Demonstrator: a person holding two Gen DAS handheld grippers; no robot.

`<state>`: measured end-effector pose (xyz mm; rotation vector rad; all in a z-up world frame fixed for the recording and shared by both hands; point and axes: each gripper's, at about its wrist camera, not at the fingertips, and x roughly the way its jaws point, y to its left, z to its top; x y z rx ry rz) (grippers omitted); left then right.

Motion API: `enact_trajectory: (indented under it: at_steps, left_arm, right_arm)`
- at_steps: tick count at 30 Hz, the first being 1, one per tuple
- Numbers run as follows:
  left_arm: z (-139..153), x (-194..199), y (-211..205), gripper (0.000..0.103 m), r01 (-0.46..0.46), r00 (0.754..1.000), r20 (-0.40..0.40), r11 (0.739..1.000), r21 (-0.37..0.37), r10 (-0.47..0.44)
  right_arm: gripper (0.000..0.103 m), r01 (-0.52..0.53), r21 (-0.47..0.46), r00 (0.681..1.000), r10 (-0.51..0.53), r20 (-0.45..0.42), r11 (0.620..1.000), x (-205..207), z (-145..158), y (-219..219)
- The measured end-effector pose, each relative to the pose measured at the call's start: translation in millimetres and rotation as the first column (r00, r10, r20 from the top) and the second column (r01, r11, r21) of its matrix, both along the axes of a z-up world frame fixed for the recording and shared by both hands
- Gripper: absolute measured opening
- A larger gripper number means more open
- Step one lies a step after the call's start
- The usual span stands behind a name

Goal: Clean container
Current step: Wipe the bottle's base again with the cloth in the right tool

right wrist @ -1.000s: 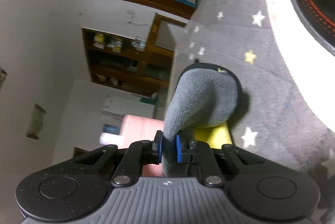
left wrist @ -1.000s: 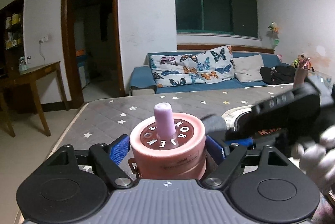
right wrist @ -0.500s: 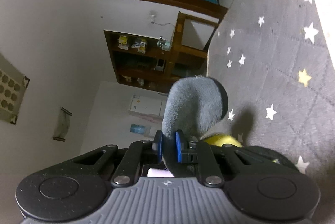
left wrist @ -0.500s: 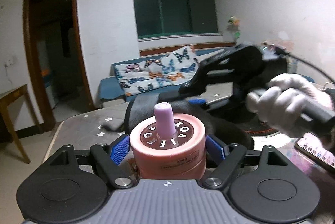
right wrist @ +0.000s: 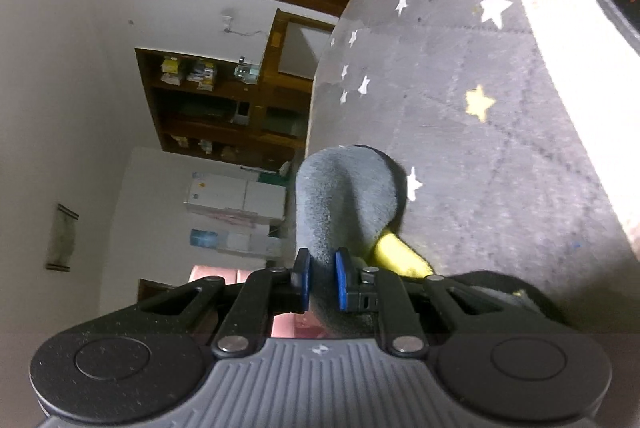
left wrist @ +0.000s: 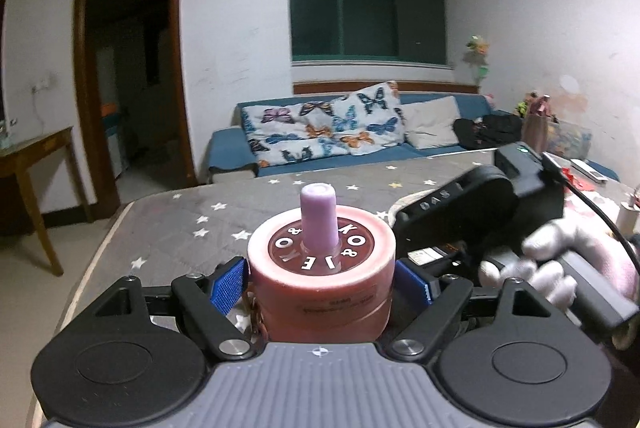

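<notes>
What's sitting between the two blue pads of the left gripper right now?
The pink container with its lilac spout, clamped between the left gripper's pads, as the left wrist view shows.
</notes>
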<state>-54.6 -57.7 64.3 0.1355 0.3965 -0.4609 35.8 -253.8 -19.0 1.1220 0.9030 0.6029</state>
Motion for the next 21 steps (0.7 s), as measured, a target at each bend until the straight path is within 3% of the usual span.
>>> enact_trajectory:
  at_steps: [7, 16, 21]
  left_arm:
    - [1.9, -3.2, 4.3, 0.081, 0.026, 0.999, 0.025, 0.999, 0.02, -0.026]
    - [-0.9, -6.5, 11.6, 0.081, 0.104, 0.994, 0.042, 0.994, 0.032, -0.105]
    - [-1.0, -7.8, 11.9, 0.081, 0.108, 0.993, 0.046, 0.994, 0.031, -0.109]
  right_arm:
    - [0.013, 0.0, -0.049, 0.999, 0.002, 0.038, 0.999, -25.8, 15.7, -5.5]
    - [0.014, -0.031, 0.051, 0.987, 0.022, 0.158, 0.998, -20.9, 64.8, -7.3]
    - [0.014, -0.062, 0.078, 0.989, 0.051, 0.141, 0.995, -4.8, 61.6, 2.4]
